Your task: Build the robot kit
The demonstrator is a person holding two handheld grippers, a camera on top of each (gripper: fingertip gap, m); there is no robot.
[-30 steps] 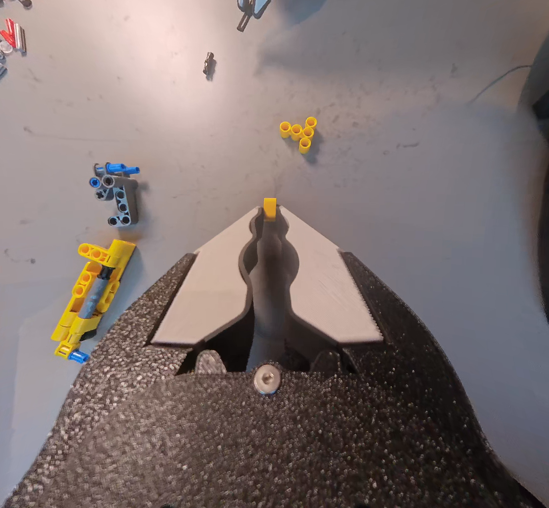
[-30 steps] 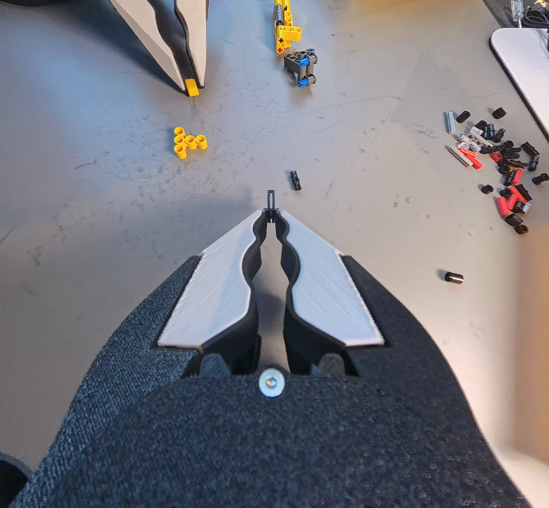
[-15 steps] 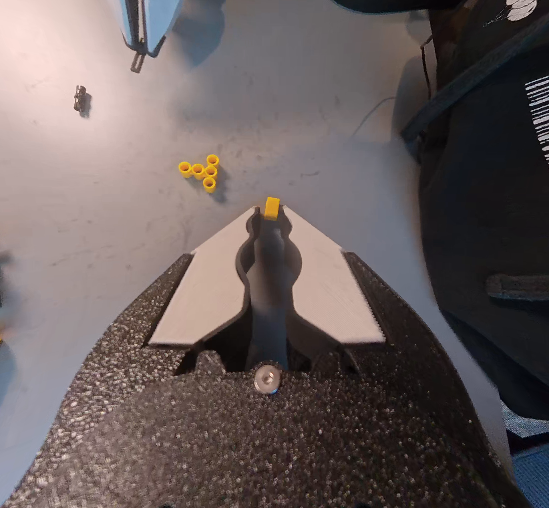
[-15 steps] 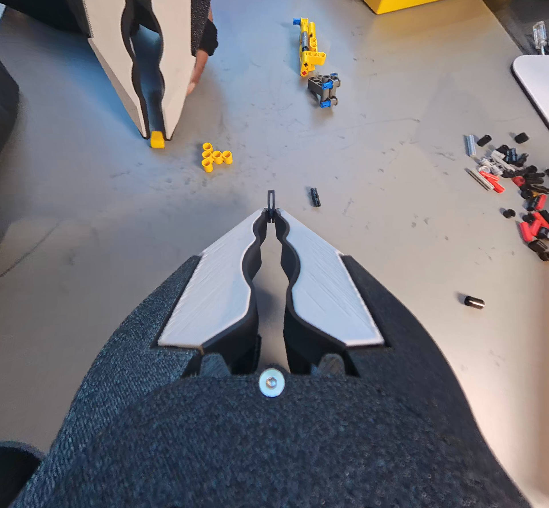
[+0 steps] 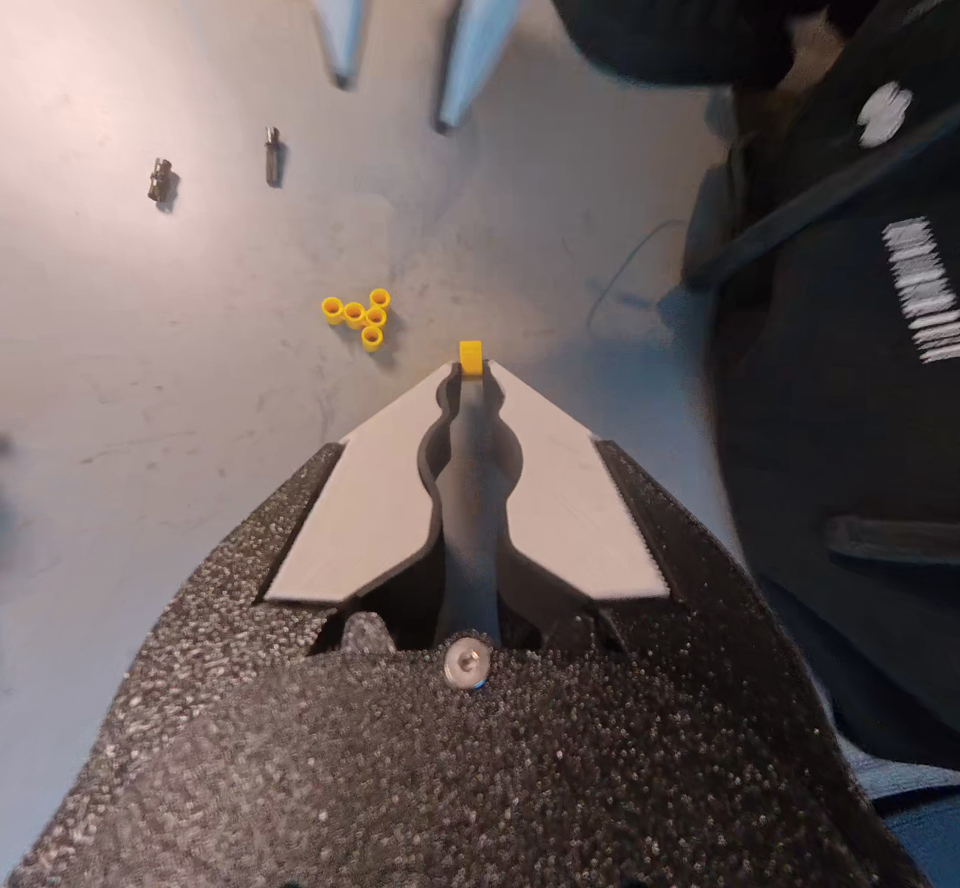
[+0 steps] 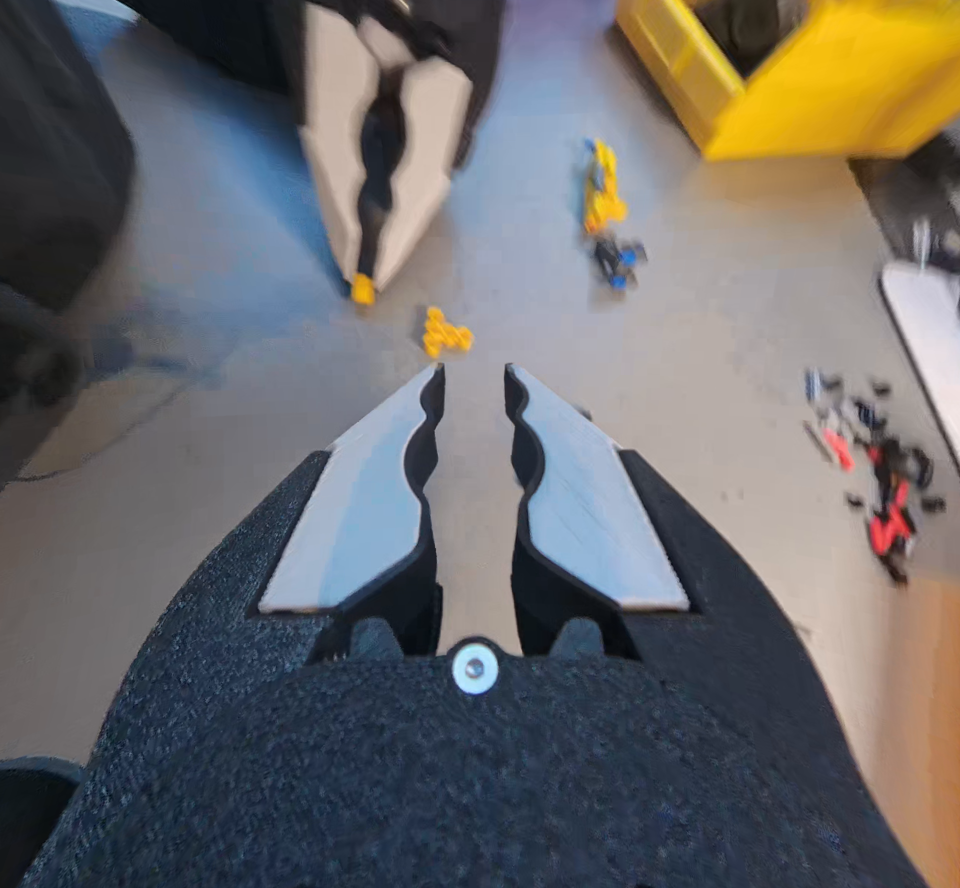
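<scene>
The left gripper (image 5: 471, 363) pinches a small yellow piece (image 5: 471, 357) by its very tips, so it could slip onto the worktop (image 5: 156, 343), while the right gripper (image 6: 474, 368) fingers hang spread and empty.

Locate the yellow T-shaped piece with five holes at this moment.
The yellow T-shaped piece lies flat on the grey table, in the left wrist view just ahead-left of the left tool, which grips a small yellow block.
</scene>
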